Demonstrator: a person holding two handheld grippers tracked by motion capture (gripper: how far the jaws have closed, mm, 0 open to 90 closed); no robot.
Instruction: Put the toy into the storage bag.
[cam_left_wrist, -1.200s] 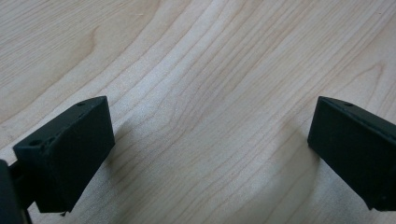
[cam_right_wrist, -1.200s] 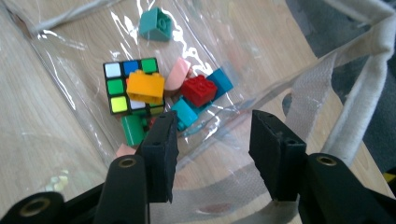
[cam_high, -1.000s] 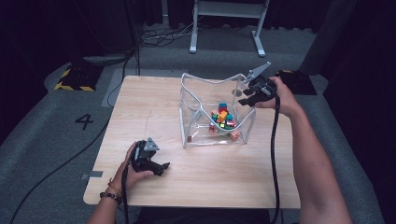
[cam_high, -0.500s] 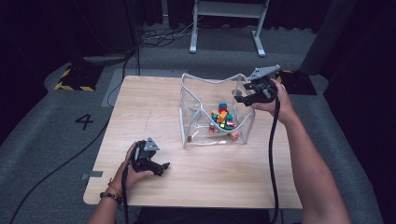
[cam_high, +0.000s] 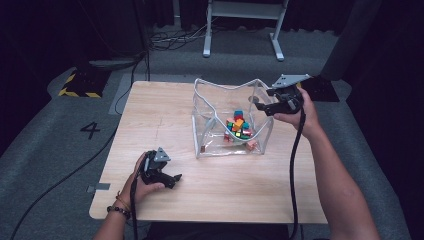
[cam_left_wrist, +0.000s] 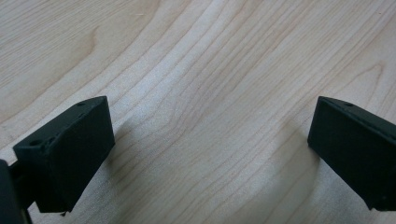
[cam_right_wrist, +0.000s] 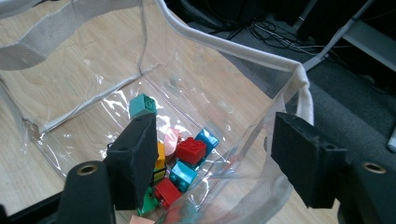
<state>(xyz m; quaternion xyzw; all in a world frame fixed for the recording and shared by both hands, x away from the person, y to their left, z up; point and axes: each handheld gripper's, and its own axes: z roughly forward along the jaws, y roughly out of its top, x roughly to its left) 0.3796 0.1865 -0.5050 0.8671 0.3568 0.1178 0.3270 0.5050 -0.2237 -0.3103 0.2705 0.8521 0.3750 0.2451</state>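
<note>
A clear plastic bag (cam_high: 201, 122) with white trim stands open on the wooden table (cam_high: 160, 115). Several coloured bricks (cam_high: 238, 126) lie in its bottom. My right gripper (cam_high: 262, 107) hovers at the bag's right rim; its jaws have just been opening and stand open. In the right gripper view the right gripper (cam_right_wrist: 215, 135) straddles the bag's clear wall without pressing it, one jaw over the bricks (cam_right_wrist: 190, 150), the other outside the rim (cam_right_wrist: 224, 46). My left gripper (cam_high: 175, 178) rests on the table at the front left. The left gripper (cam_left_wrist: 210, 154) is open, with bare wood between its jaws.
A metal stand (cam_high: 243, 10) is on the floor beyond the table. A yellow-and-black striped plate (cam_high: 77, 85) and a painted 4 (cam_high: 90, 130) lie on the floor to the left. The gripper cables trail off the table's front edge.
My right gripper has shifted a little to the right and its jaws have spread apart at the bag's rim. The left hand has stayed put.
</note>
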